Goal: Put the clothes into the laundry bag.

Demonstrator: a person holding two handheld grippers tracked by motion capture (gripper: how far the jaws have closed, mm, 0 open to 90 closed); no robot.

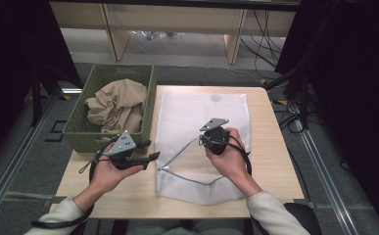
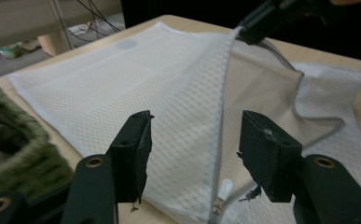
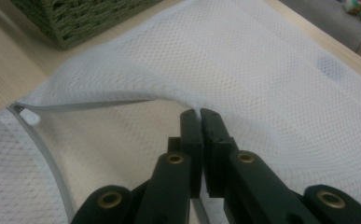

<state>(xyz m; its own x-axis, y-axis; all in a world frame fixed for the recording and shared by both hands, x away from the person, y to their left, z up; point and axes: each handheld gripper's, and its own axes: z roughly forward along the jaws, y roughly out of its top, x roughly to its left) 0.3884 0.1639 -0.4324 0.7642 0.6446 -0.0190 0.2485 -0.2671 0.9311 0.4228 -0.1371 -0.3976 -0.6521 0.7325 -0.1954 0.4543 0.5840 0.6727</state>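
Grey floor (image 1: 40, 161), pale wooden table (image 1: 270, 161)

White mesh laundry bag (image 1: 201, 117) lies flat on the table, its unzipped upper edge lifted.

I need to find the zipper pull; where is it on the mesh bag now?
In the left gripper view the zipper pull lies low between the open left gripper jaws, at the mesh bag edge.

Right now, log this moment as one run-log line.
left hand-held gripper: open over zipper pull | right hand-held gripper: shut on mesh laundry bag edge, lifting it | beige cloth: in green basket
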